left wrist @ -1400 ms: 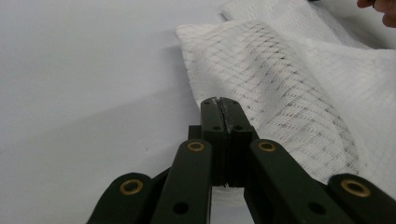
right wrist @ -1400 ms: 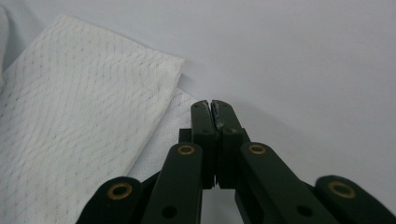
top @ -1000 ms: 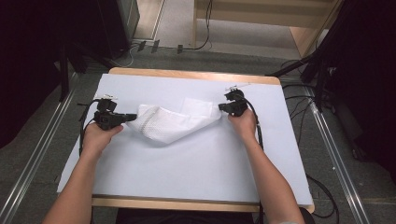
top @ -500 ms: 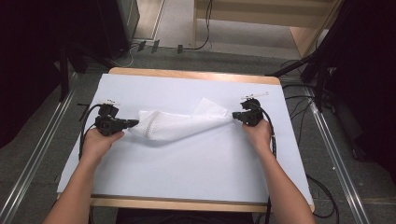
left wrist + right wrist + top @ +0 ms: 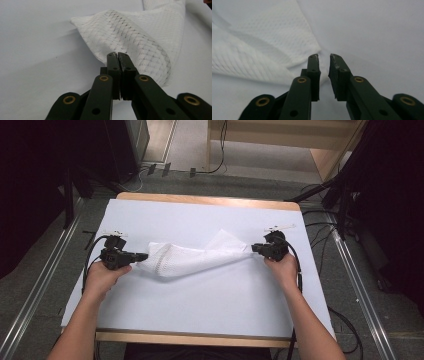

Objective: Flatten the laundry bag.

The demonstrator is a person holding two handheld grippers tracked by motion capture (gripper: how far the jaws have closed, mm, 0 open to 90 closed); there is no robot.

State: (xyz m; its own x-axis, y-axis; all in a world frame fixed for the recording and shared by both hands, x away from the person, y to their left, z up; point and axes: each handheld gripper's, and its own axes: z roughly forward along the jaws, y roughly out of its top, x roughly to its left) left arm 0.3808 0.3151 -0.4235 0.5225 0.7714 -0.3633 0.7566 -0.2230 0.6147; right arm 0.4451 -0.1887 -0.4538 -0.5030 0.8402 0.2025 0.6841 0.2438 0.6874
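White cloth [image 5: 192,259] stretched between tongs; left tongs [image 5: 117,55] clamp its edge, right tongs [image 5: 323,58] just opening, cloth corner between.

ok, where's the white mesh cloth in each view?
High view: white mesh cloth mid-table, stretched between both hand-held grippers.
Left gripper view: upper centre to right, beyond the shut jaws.
Right gripper view: upper left, beside the parted jaws.
Shared landmark: the white table sheet under the cloth.

A wooden counter [image 5: 210,200] carries a pale sheet [image 5: 210,300] over most of its top; grey floor [image 5: 240,182] surrounds it; metal rails [image 5: 35,290] run along both sides; black cables [image 5: 220,150] trail behind.
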